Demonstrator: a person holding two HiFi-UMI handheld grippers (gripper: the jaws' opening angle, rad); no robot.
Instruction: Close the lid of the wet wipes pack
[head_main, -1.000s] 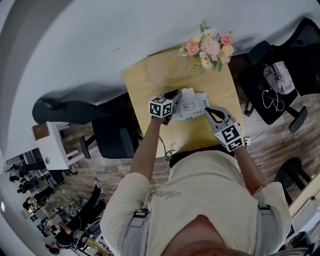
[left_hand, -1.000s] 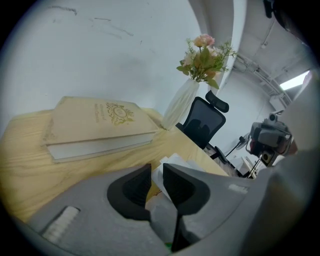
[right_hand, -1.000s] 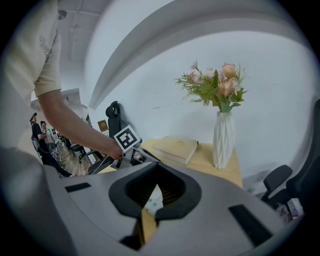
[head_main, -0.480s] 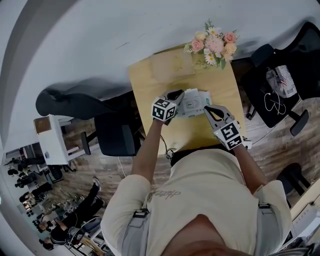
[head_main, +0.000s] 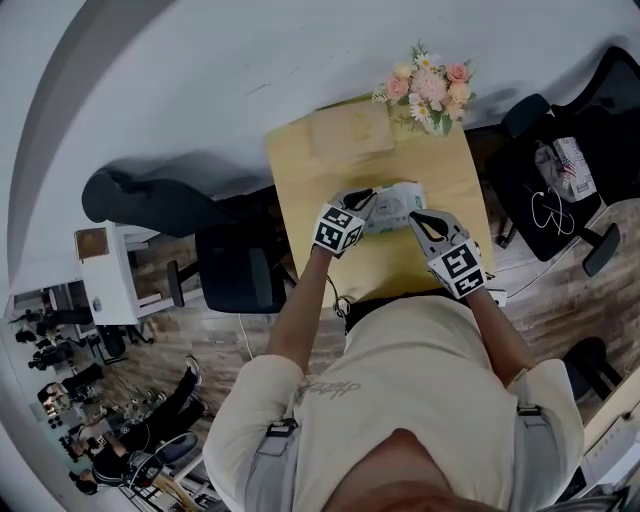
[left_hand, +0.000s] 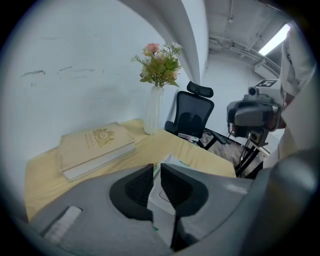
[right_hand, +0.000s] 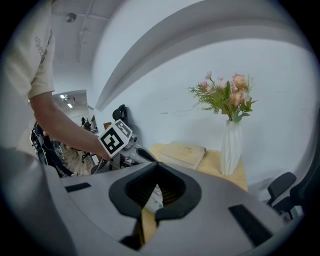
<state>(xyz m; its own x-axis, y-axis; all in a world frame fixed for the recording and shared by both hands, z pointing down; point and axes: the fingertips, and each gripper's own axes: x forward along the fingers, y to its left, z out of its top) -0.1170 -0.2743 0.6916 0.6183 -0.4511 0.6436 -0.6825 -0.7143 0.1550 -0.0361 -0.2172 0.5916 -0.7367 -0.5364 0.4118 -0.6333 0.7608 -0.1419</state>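
The white wet wipes pack (head_main: 393, 207) lies on the light wooden table (head_main: 300, 170), between my two grippers. My left gripper (head_main: 358, 205) is at the pack's left end. In the left gripper view its jaws (left_hand: 156, 167) stand almost together, with the pack's white edge (left_hand: 163, 193) pinched in the narrow slit. My right gripper (head_main: 418, 220) is at the pack's right end. In the right gripper view its jaws (right_hand: 157, 163) meet at the tips, and the pack (right_hand: 156, 199) shows just beyond them. I cannot make out the lid.
A beige book (head_main: 348, 130) lies at the table's far left. A white vase of flowers (head_main: 428, 90) stands at the far right against the wall. Dark office chairs stand to the left (head_main: 230, 265) and right (head_main: 545, 190) of the table.
Both grippers stay at the pack's two ends. The left gripper has edged closer onto the pack, which now looks flatter and smaller between them.
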